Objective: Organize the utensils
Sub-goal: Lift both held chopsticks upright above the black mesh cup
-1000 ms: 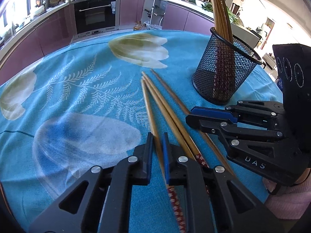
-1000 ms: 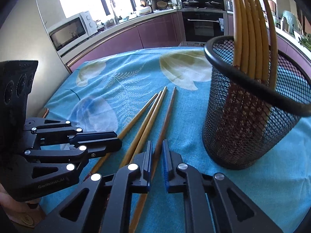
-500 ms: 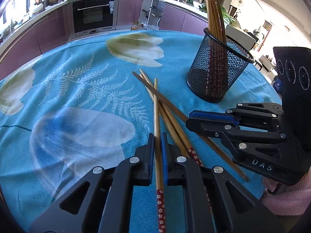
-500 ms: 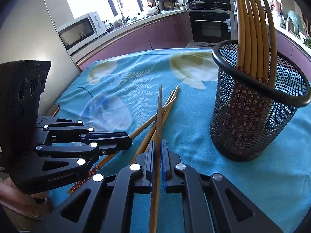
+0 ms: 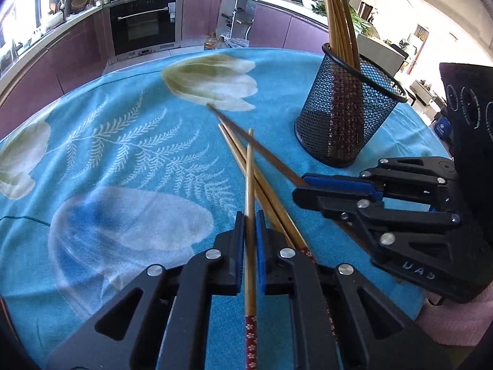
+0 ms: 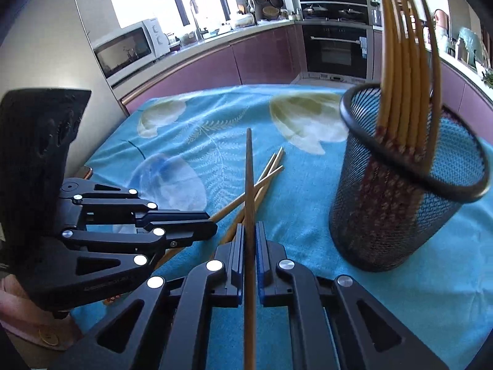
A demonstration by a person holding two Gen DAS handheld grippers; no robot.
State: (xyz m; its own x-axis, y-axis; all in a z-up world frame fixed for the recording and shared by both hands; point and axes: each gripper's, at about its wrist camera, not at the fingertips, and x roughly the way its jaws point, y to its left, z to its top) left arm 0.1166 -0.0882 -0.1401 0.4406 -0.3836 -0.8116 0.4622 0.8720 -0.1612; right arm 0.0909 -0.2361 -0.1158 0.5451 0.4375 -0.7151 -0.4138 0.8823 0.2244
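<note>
Right wrist: mesh cup (image 6: 400,215) holds chopsticks (image 6: 400,71); each gripper (image 6: 250,234) clamps 1 chopstick (image 6: 249,185).

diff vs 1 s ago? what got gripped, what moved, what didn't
Both grippers closed on a chopstick. The left gripper now clamps one chopstick, lifted and crossing the two chopsticks on the cloth. The right gripper clamps a darker chopstick, its tip raised off the tablecloth. Unchanged: the mesh holder stands upright with its chopsticks inside.
</note>
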